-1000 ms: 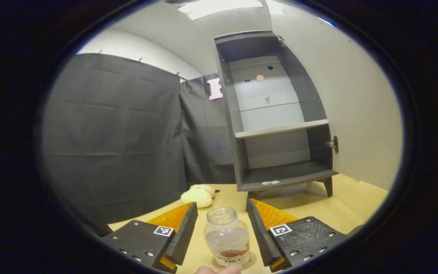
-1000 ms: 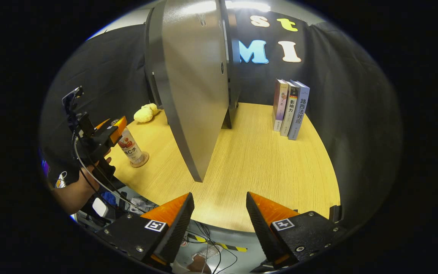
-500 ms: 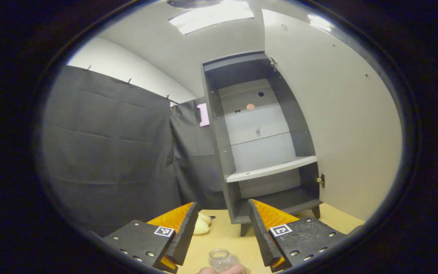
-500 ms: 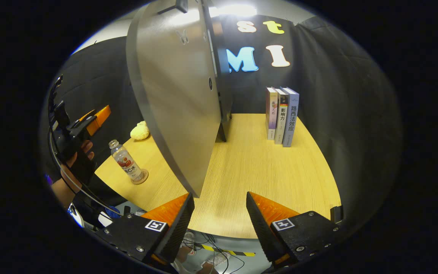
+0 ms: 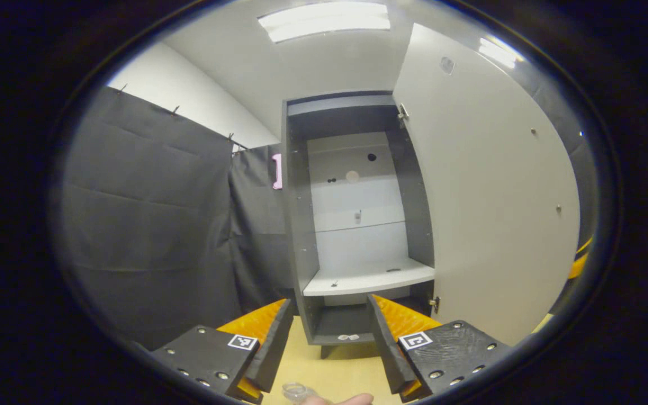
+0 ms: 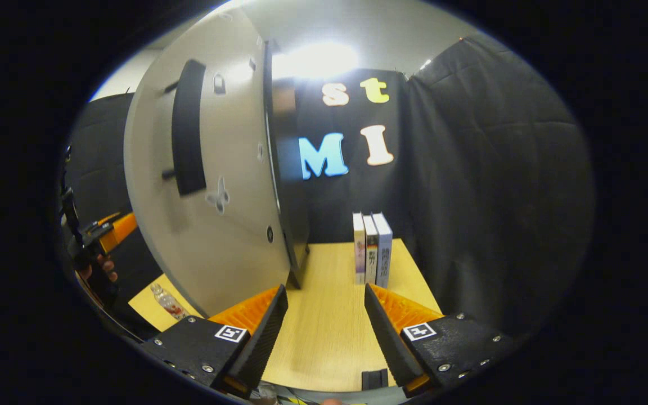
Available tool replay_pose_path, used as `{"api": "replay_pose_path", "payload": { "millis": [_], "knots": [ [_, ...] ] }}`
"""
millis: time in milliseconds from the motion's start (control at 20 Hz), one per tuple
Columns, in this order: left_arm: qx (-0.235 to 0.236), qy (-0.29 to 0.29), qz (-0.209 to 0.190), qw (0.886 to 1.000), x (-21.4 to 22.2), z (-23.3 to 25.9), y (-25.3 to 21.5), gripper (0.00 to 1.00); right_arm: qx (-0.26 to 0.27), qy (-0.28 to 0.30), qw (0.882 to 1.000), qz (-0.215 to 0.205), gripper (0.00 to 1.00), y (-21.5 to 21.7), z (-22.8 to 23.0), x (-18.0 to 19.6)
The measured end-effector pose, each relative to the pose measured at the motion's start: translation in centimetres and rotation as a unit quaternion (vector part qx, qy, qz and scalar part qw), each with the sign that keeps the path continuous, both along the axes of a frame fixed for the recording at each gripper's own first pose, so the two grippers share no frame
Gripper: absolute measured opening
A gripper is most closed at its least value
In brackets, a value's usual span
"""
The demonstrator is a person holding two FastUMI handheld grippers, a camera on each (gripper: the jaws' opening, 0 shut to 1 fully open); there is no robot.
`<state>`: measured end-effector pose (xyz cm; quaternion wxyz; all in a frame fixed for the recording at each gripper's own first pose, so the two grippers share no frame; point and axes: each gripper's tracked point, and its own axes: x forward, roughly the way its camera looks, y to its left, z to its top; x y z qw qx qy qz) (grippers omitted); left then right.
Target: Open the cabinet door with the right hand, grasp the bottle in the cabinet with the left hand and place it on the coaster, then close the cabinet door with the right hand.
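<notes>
- Door point(image 6: 211, 185) of the cabinet point(image 5: 352, 225) stands wide open; shelves inside look bare, no bottle left in there.
- Bottle point(image 6: 167, 302) stands on the table point(image 6: 324, 315) near its left edge, well apart from the cabinet. Coaster under it too small to make out here, so placing looks done but can't confirm.
- Left gripper point(image 5: 328, 337): fingers spread, nothing between, raised above the bottle.
- Right gripper point(image 6: 324, 326): fingers spread, empty, near the door's outer face w/ its handle point(image 6: 188, 128).
- Left to do, prob.: shut the door w/ right hand.
- Count: 1 bottle, 1 cabinet, 1 door, 2 grippers, 3 books point(image 6: 372, 247) upright at the back.
</notes>
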<state>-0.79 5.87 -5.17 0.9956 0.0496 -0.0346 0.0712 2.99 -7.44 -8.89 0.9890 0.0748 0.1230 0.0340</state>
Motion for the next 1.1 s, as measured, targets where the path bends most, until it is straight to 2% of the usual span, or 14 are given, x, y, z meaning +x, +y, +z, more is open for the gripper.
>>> {"api": "replay_pose_path", "payload": {
  "millis": [150, 200, 250, 450, 500, 600, 750, 800, 850, 1100],
  "knots": [
    [0.010, 0.011, -0.005, 1.000, -0.9, 1.5, -1.3, 0.82, 0.008, -0.051, 0.999, 0.001, 0.83, 0.3, 5.1, 0.9],
    [0.003, 0.017, -0.008, 1.000, -1.4, 1.7, -1.6, 0.82, 0.015, -0.063, 0.998, 0.008, 0.86, 0.9, 6.4, 1.0],
    [-0.006, 0.024, -0.014, 1.000, -1.9, 2.0, -2.1, 0.70, 0.021, -0.073, 0.997, 0.016, 0.86, 1.5, 7.3, 0.9],
    [-0.029, 0.040, -0.012, 0.999, -3.8, 2.4, -1.9, 0.70, 0.016, -0.098, 0.994, 0.044, 0.87, 3.4, 9.4, 0.5],
    [-0.032, 0.041, -0.012, 0.999, -3.9, 2.2, -1.7, 0.81, 0.012, -0.110, 0.993, 0.051, 0.88, 4.1, 9.9, 0.2],
    [-0.030, 0.048, -0.009, 0.998, -4.0, 1.7, -0.8, 0.81, -0.013, -0.115, 0.992, 0.046, 0.87, 4.1, 10.0, 0.2],
    [-0.026, 0.034, -0.015, 0.999, -3.7, 3.2, 0.5, 0.82, -0.019, -0.114, 0.992, 0.059, 0.86, 6.2, 10.5, -0.4],
    [-0.023, 0.030, -0.020, 0.999, -3.3, 3.4, 0.8, 0.81, -0.022, -0.112, 0.991, 0.064, 0.82, 7.0, 10.5, -0.5],
    [-0.020, 0.028, -0.025, 0.999, -3.0, 3.6, 1.2, 0.81, -0.023, -0.113, 0.991, 0.069, 0.86, 7.7, 10.6, -0.5],
    [-0.025, 0.035, -0.044, 0.998, -0.4, 2.6, 3.4, 0.81, -0.015, -0.106, 0.989, 0.098, 0.86, 13.1, 10.9, -0.5]
  ]
}}
